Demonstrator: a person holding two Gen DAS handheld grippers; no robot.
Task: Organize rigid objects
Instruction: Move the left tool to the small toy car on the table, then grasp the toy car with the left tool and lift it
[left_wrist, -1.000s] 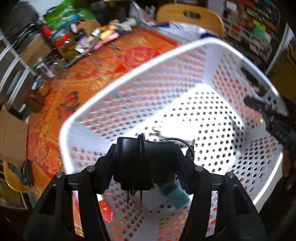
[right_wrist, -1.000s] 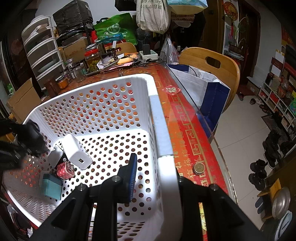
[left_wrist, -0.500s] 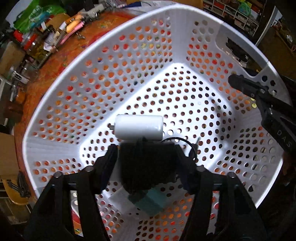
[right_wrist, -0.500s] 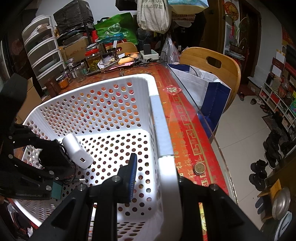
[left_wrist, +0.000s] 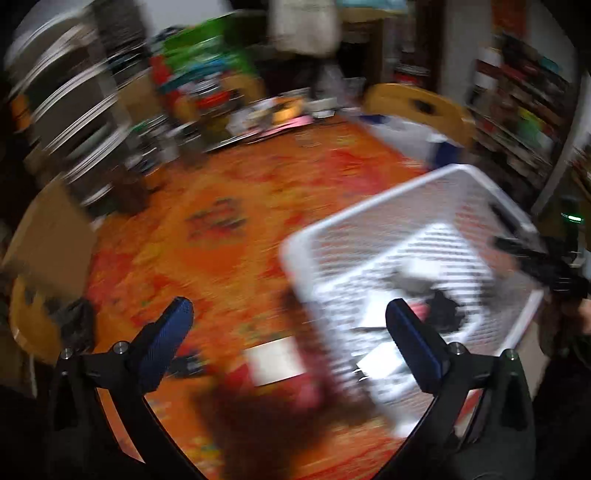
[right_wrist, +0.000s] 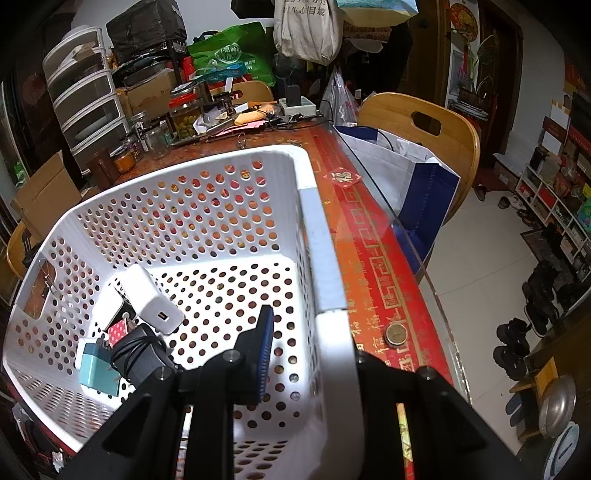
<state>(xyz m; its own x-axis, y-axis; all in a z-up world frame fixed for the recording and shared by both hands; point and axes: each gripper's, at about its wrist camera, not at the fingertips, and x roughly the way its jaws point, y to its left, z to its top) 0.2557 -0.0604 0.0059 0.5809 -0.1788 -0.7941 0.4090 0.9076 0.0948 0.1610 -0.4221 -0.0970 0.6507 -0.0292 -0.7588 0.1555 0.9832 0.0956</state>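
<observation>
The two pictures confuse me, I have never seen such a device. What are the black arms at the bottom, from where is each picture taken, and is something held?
There is no robot: a person holds a two-finger gripper in each hand, and a fisheye camera on each looks along its fingers. In the blurred left wrist view, the left gripper is open and holds nothing above the orange table. In the sharp right wrist view, the right gripper is shut on the white basket, clamping its side wall. Inside the basket lie a white charger, a black adapter with its cord, a teal plug and a small red item. A coin rests on the table.
</observation>
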